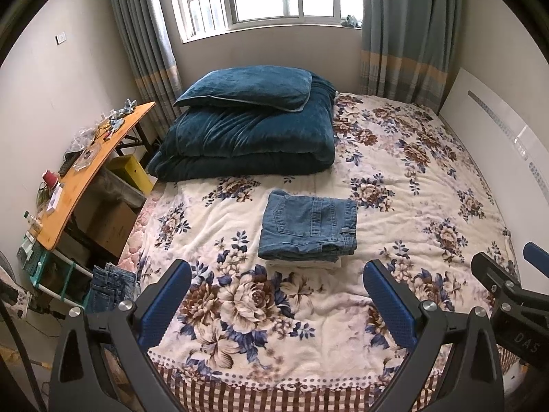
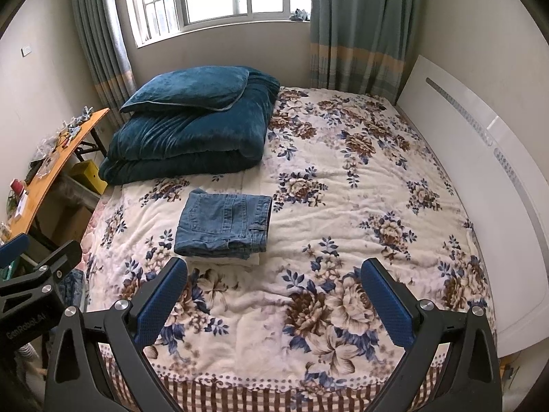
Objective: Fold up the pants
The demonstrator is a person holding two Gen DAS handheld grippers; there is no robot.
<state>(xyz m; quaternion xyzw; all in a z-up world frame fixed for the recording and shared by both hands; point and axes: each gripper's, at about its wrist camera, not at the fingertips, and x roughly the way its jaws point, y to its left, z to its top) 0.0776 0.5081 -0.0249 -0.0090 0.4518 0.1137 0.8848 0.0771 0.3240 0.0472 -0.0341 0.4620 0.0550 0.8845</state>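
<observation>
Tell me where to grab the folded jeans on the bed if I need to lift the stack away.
Judging by pose, take the folded jeans at the near layered edge, coming in low from the foot of the bed. The stacked folds face both open grippers there, so one pinch could catch every layer. The white fabric beneath might come along.

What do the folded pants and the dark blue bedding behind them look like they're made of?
The folded pants look like faded blue denim: stitched seams, back pocket and belt loop show. The dark blue bedding looks like plush velvet or fleece, given its soft sheen, though I can't be sure.
</observation>
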